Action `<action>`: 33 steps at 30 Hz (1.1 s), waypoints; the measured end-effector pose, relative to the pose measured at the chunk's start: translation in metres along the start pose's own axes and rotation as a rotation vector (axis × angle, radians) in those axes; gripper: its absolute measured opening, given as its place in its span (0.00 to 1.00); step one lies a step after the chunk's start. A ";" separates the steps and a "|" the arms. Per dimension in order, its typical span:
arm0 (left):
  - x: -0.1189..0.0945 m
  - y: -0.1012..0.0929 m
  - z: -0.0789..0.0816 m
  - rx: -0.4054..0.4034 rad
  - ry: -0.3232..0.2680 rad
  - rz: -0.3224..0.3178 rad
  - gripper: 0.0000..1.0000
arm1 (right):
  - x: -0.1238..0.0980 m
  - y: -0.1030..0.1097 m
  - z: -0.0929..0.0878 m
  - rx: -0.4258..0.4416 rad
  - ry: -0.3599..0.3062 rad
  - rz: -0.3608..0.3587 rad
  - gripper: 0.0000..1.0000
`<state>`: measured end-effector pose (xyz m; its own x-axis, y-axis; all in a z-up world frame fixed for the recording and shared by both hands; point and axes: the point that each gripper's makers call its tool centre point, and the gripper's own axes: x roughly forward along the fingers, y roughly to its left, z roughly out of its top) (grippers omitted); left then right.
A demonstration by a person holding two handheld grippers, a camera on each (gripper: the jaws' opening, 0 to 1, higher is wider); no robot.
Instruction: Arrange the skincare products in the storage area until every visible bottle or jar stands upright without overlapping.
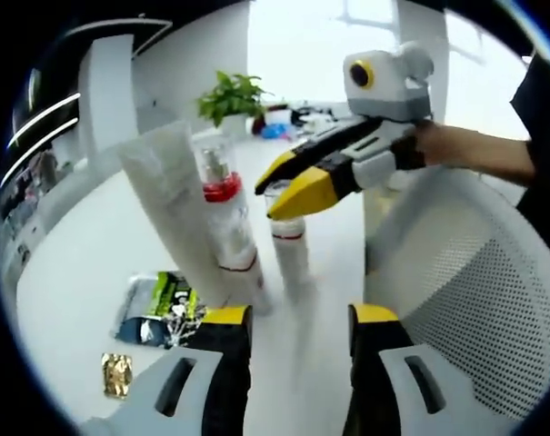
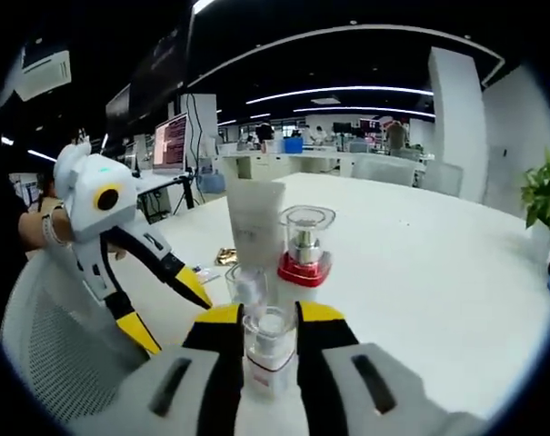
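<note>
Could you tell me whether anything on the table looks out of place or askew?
The white tube looks tilted, though the fisheye may exaggerate it. Flat sachets and a gold packet lie loose on the table, apart from the standing bottles.

Open office: desks, monitor (image 2: pixel 170 141)

Left gripper (image 1: pixel 299 320): 2 yellow-tipped jaws rise from the bottom edge, apart, nothing between them.
Right gripper (image 1: pixel 288 189): enters from the right, held by a hand (image 1: pixel 438 145); jaw tips at the top of a clear bottle (image 1: pixel 290 243).
White tube (image 1: pixel 170 200): upright, tilted in view.
Red-collared bottle (image 1: pixel 227 213): upright, just beside the tube.
Table (image 1: pixel 93 245): white; 2 sachets (image 1: pixel 161 309) lie flat.
Potted plant (image 1: pixel 229 98): far edge.
Mesh chair (image 1: pixel 465 272): right.
</note>
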<state>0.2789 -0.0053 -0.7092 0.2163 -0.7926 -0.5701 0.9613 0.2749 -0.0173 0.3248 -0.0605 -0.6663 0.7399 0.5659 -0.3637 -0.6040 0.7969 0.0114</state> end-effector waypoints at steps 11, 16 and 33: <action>0.001 -0.002 -0.002 0.010 0.012 -0.008 0.39 | 0.001 -0.002 -0.008 -0.052 0.036 -0.020 0.30; 0.001 -0.002 -0.001 0.010 0.010 -0.007 0.39 | 0.000 0.002 -0.010 -0.042 0.051 -0.001 0.33; -0.002 0.002 -0.004 0.048 0.040 0.016 0.40 | -0.003 0.000 -0.070 -0.055 0.360 0.033 0.25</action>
<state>0.2795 -0.0011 -0.7118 0.2253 -0.7658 -0.6023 0.9651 0.2600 0.0305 0.3017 -0.0765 -0.7303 0.5741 0.4724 -0.6688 -0.6477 0.7617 -0.0180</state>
